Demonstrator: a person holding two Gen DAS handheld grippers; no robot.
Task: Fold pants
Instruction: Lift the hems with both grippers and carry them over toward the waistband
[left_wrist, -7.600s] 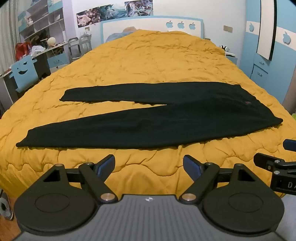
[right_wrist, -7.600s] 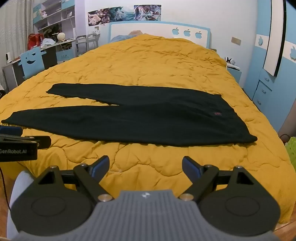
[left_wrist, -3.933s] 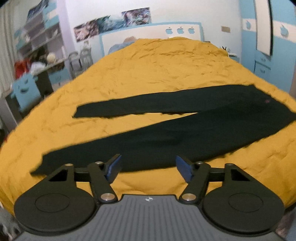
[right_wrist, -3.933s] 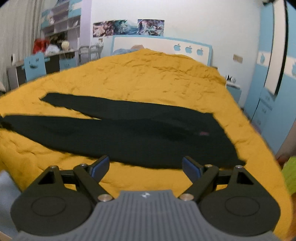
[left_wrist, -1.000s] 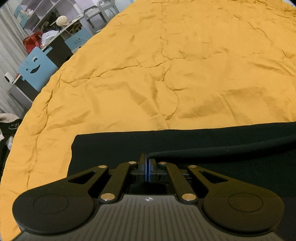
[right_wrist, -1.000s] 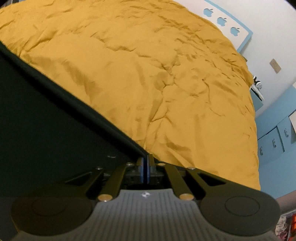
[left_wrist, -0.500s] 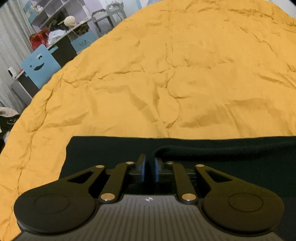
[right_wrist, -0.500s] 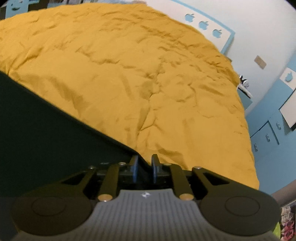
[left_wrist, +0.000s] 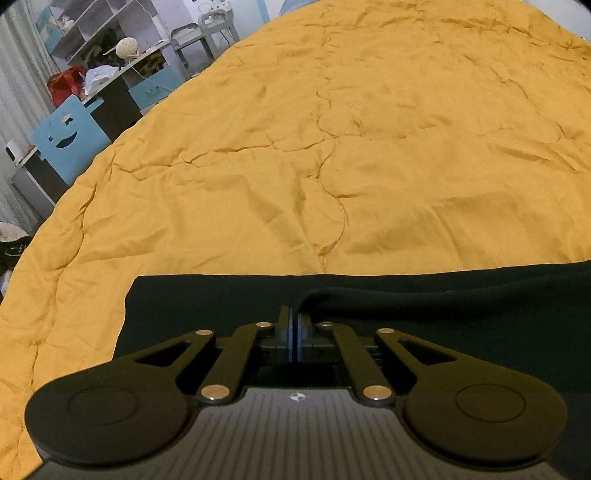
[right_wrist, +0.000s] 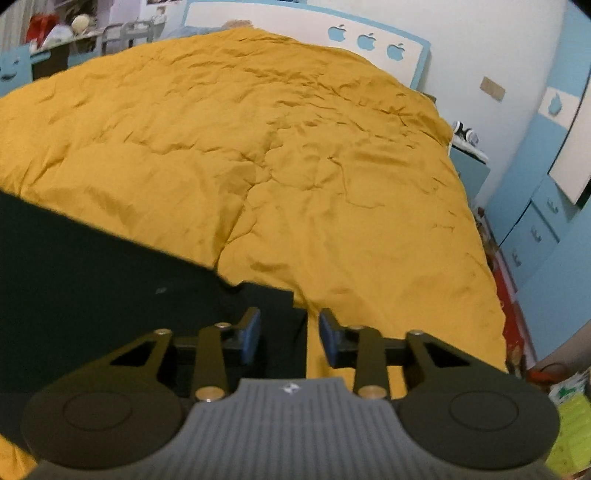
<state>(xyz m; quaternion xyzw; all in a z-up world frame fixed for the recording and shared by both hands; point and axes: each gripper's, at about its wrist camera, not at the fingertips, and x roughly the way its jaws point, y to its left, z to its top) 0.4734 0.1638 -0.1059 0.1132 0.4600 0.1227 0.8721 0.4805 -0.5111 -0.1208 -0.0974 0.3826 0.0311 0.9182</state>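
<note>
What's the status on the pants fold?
Left hand-held gripper shut at the black pants edge, grip unconfirmed. Right hand-held gripper open over the pants corner. Pants flat on the yellow quilt. Nothing in the way.

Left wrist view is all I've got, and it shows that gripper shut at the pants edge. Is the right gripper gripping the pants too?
Observer: No. The right gripper is open, jaws apart, holding nothing.
Operator: Where is the cloth relative to it?
Observer: A corner of the black pants shows in the gap between its jaws, over the yellow quilt.
Operator: Anything beside the bed on that side?
Observer: A set of blue drawers stands past the quilt's right edge.
</note>
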